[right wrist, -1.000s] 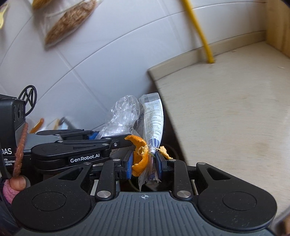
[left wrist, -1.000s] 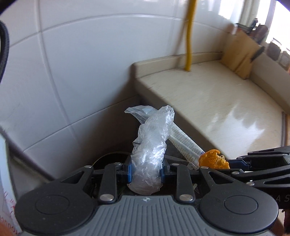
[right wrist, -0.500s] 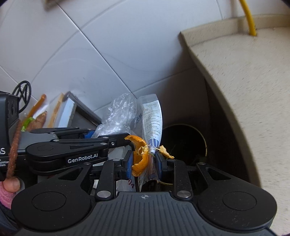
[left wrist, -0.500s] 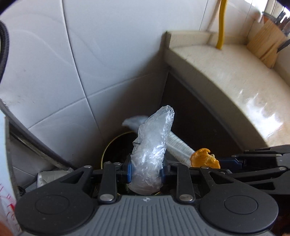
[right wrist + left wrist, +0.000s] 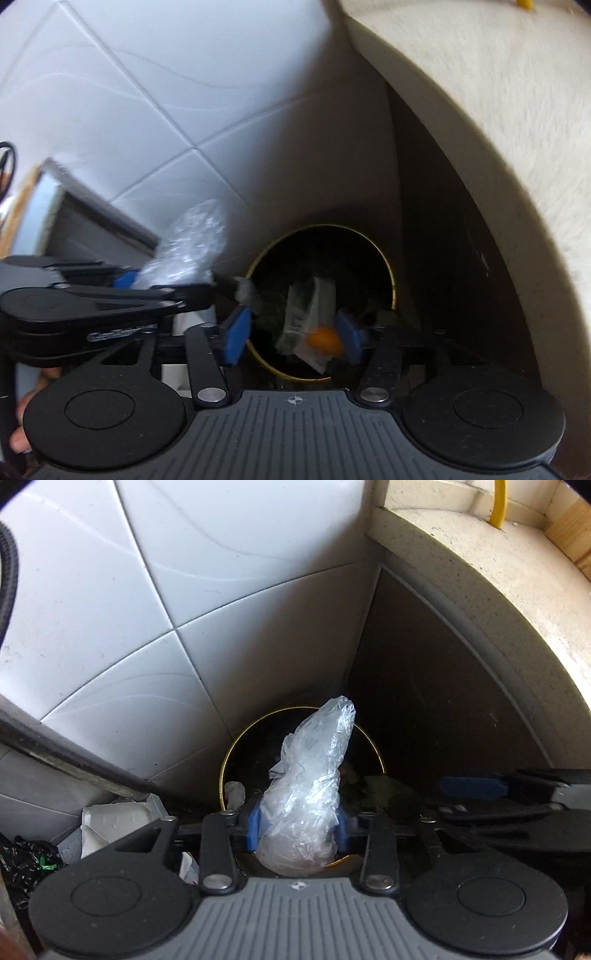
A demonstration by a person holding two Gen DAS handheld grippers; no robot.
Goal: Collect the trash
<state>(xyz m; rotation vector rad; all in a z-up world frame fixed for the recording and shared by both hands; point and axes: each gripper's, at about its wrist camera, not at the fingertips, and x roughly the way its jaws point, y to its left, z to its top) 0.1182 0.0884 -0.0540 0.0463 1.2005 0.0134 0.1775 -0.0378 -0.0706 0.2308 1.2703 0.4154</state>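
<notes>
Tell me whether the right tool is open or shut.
Open: the right tool has just been opening; wrapper and orange peel drop free between them.

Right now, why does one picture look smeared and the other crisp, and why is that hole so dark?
Right wrist view: motion blur smears the orange peel, wrapper and counter edge. Left wrist view: sharp, plastic bag crisp. Both: bin sits shadowed; fisheye bends tile lines.

bag (image 5: 306, 775): clear | peel (image 5: 324, 336): orange | bin rim (image 5: 236, 746): gold
</notes>
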